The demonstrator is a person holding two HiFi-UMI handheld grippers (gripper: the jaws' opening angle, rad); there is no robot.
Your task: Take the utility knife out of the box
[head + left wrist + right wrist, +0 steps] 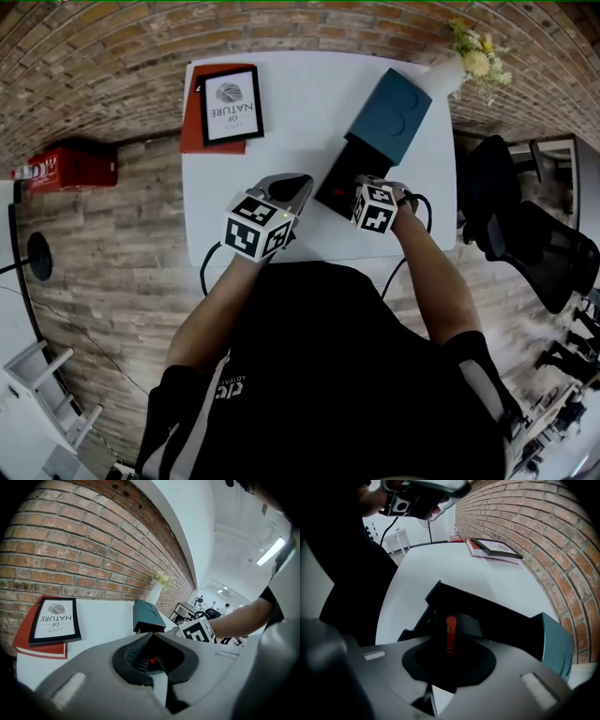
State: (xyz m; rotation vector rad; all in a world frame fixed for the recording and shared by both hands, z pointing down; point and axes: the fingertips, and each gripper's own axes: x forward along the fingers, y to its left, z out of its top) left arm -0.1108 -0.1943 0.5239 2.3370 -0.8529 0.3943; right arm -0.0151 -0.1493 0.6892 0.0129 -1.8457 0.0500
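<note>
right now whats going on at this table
A person is working with two handheld grippers at a white table. The right gripper points down into the open box, whose teal lid is pushed back. Its jaws appear closed on the near end of the red utility knife, which has not yet been lifted clear of the black tray. The left gripper is shut and empty beside the box.

White table (pixel 281 112), red book (pixel 189 122) at one corner, open black box (pixel 337 178), teal lid (pixel 389 112), white vase (pixel 448 73)
</note>
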